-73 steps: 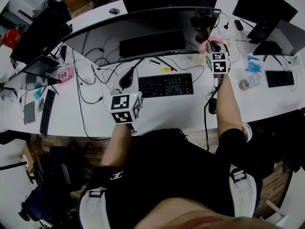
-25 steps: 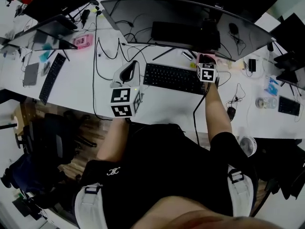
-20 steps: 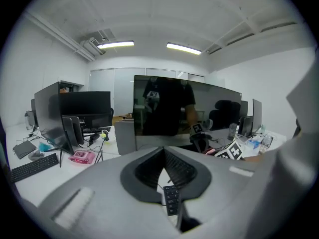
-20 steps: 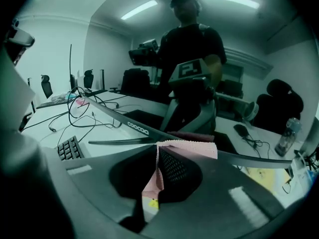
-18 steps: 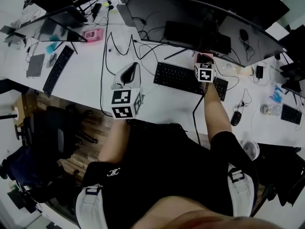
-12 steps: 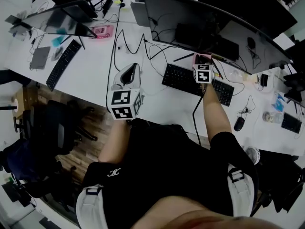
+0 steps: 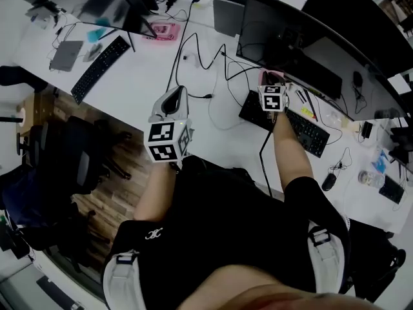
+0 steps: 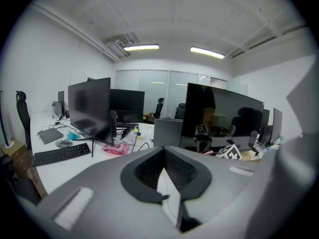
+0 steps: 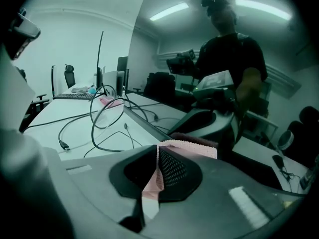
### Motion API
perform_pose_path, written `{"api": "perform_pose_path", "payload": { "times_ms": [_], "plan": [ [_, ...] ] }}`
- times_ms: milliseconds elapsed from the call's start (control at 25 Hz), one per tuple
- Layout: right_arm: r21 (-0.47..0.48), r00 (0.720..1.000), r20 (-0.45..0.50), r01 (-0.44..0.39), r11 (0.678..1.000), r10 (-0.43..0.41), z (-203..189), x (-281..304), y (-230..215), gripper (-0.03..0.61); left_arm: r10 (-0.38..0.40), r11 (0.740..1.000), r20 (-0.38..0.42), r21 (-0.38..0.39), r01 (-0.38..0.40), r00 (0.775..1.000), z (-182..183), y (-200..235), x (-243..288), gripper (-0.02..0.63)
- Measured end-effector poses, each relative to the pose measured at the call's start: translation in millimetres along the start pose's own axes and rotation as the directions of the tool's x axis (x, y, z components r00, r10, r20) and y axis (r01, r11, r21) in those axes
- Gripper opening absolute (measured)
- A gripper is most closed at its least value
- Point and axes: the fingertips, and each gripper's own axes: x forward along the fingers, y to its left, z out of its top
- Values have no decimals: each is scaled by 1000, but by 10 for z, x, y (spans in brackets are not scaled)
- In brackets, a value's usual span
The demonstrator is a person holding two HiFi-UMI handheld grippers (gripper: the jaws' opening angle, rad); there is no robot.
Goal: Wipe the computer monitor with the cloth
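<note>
The wide curved monitor [image 7: 310,50] runs across the upper right of the head view. My right gripper [image 7: 273,86] is shut on the pink cloth [image 7: 271,77] and holds it at the screen's lower left part. In the right gripper view the cloth [image 9: 187,148] sticks out between the shut jaws against the dark screen [image 9: 199,59], which mirrors the person. My left gripper [image 7: 169,102] hangs over the desk's front edge, left of the monitor, shut with nothing in it. In the left gripper view its jaws [image 8: 167,183] point toward the monitor [image 8: 224,113].
A black keyboard [image 7: 293,123] lies under the right arm. Loose cables [image 7: 206,63] loop over the white desk left of the monitor. A second monitor [image 7: 110,2], another keyboard [image 7: 100,58] and a pink item [image 7: 162,31] are at the upper left. An office chair [image 7: 64,166] stands left.
The right gripper has carried the cloth leftward along the screen, from its right part to its left end. The head view has swung with it. The left gripper has stayed by the body.
</note>
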Motion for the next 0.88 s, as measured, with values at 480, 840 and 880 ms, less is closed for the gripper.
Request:
{"api": "perform_pose_path", "payload": {
  "times_ms": [480, 840, 880],
  "plan": [
    [-67, 996, 48, -72, 995, 75, 547, 458, 852, 8, 61, 997, -5, -55, -61, 998, -110, 735, -107, 51],
    [20, 988, 154, 19, 1000, -22, 1152, 591, 1180, 8, 7, 999, 1, -48, -7, 1000, -61, 1240, 46, 50],
    [38, 984, 171, 44, 998, -50, 1248, 579, 1170, 8, -5, 999, 4, -41, 5, 1000, -38, 1263, 79, 50]
  ]
}}
